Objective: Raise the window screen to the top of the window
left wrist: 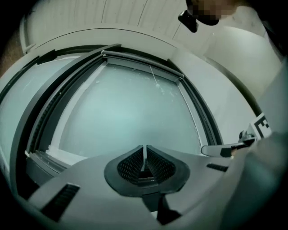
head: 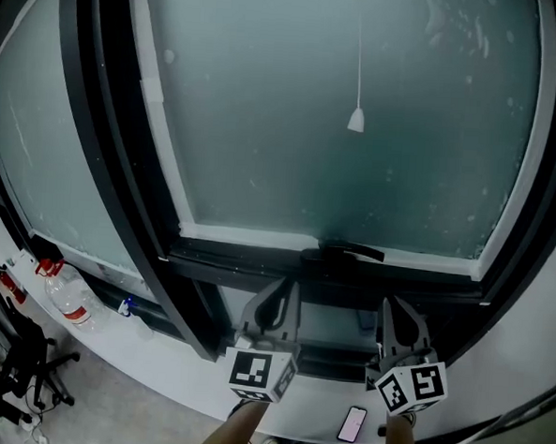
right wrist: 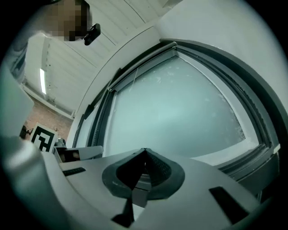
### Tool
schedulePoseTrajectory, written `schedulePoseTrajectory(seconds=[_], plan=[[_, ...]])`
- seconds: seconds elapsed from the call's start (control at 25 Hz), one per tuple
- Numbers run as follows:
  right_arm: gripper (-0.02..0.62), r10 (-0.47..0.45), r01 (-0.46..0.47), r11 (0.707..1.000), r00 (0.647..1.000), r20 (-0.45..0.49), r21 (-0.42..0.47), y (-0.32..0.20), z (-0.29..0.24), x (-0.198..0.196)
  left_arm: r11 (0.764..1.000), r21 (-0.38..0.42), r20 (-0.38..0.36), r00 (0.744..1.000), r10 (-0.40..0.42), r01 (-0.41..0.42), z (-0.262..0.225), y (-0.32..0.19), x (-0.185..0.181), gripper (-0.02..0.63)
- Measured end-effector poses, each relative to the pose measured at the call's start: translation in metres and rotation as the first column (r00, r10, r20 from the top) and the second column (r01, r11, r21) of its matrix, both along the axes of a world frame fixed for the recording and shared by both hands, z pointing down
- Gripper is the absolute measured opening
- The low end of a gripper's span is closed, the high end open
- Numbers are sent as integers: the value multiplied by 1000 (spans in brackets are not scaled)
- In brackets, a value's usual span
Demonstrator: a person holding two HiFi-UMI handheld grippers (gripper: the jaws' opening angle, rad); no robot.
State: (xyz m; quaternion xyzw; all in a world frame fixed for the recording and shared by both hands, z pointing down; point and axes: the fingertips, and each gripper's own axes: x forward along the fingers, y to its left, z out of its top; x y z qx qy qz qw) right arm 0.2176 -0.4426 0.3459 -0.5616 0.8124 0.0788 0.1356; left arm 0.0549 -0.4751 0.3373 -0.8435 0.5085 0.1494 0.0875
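Observation:
The window (head: 340, 126) has frosted glass in a black frame. A thin cord ends in a white pull (head: 356, 121) halfway down the pane. In both gripper views the screen's bar (left wrist: 143, 65) (right wrist: 140, 62) lies along the top of the frame, with the cord hanging from it. My left gripper (head: 279, 293) (left wrist: 144, 156) and right gripper (head: 396, 313) (right wrist: 144, 155) stand side by side below the window's bottom rail, pointing slightly upward. Both are shut with nothing between the pads; the left shows only a hairline slit.
A black latch handle (head: 349, 253) sits on the bottom rail (head: 257, 260). On the white sill (head: 171, 365) lie a phone (head: 352, 424) and, at the left, a plastic bottle with a red cap (head: 67, 297). An office chair (head: 20, 370) stands at the lower left.

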Motion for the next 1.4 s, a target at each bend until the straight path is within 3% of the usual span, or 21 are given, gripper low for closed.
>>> schedulePoseTrajectory(seconds=[0.2, 0.36, 0.44, 0.6, 0.84, 1.04, 1.2, 1.4], plan=[[6, -26, 27, 998, 999, -23, 63, 29, -23, -17, 997, 69, 66, 998, -24, 19, -11, 37, 1, 25], [6, -26, 29, 999, 997, -77, 38, 52, -16, -38, 999, 42, 11, 1000, 24, -24, -7, 64, -13, 25], [6, -24, 25, 1000, 997, -69, 9, 64, -7, -51, 999, 43, 23, 1000, 18, -19, -5, 80, -29, 25], [6, 30, -32, 999, 997, -67, -32, 105, 10, -80, 998, -58, 2, 1000, 4, -4, 19, 108, -71, 25], [6, 99, -103, 989, 994, -42, -103, 166, 40, -104, 997, -68, 88, 995, 36, -30, 39, 157, -89, 20], [6, 133, -140, 986, 988, -77, -92, 209, 28, -98, 996, -75, 103, 993, 56, -49, 49, 190, -88, 18], [6, 136, -147, 986, 982, -133, -80, 246, 24, -86, 992, -124, 52, 998, 32, -25, 61, 212, -88, 18], [6, 142, -162, 981, 974, -176, -105, 306, 38, -45, 992, -129, 54, 998, 11, -3, 73, 264, -51, 18]])
